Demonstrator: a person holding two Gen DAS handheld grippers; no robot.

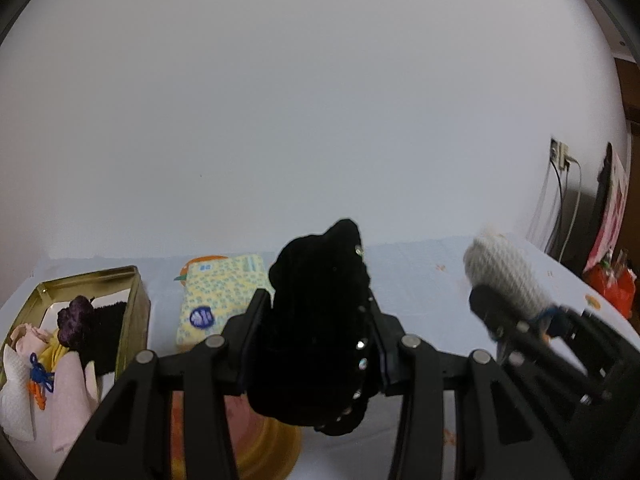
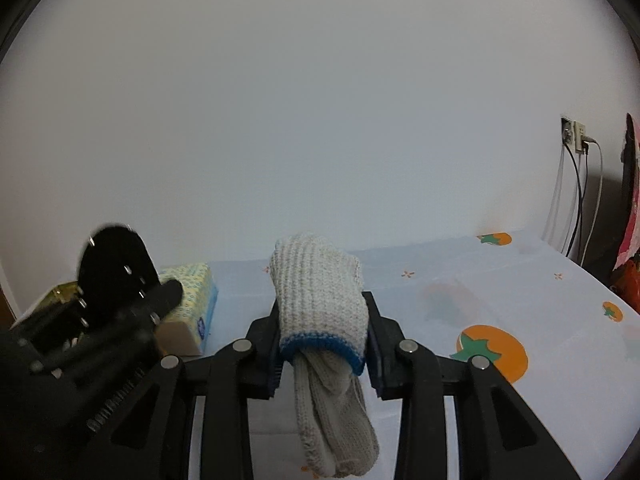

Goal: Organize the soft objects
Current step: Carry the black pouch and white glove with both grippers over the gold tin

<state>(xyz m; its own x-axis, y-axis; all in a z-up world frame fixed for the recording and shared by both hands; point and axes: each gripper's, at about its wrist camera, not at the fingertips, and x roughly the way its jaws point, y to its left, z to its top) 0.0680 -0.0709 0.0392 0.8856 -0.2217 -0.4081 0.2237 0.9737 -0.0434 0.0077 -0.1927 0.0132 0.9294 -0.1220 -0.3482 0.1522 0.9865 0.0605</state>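
Left gripper (image 1: pixel 316 344): jaws partly closed, clamped on black velvet scrunchie (image 1: pixel 320 320) with small studs; bulk bunched between the pads, tail drooping below.
Right gripper (image 2: pixel 322 344): jaws partly closed, pinching knitted white glove (image 2: pixel 320 300) near its blue cuff; finger end dangling loose underneath.
Glove, left wrist view: at 3 o'clock from the scrunchie, blurred, clear of the tabletop.
Gold tin (image 1: pixel 136 296): at 9 o'clock in the left wrist view, lid off, already crowded with purple scrunchie (image 1: pixel 76 316), pale cloths and a blue-orange knot.
Tissue pack (image 1: pixel 218 296): lying between tin and left gripper, at roughly 10 o'clock from the scrunchie.
Tablecloth (image 2: pixel 500 280): pale blue, orange fruit print.
Stage, judged: both soft items lifted, probably bound for the tin.
Risk, crowding: tin nearly full; new item likely to perch on the pile and spill over the rim.
Risk, snagging: dangling glove fingers could drag across the tissue pack or catch the tin wall.
Risk, collision: grippers side by side; converging on one tin could knock them together.
Risk, slip: shallow pinch on soft knit could let go under a quick swing.
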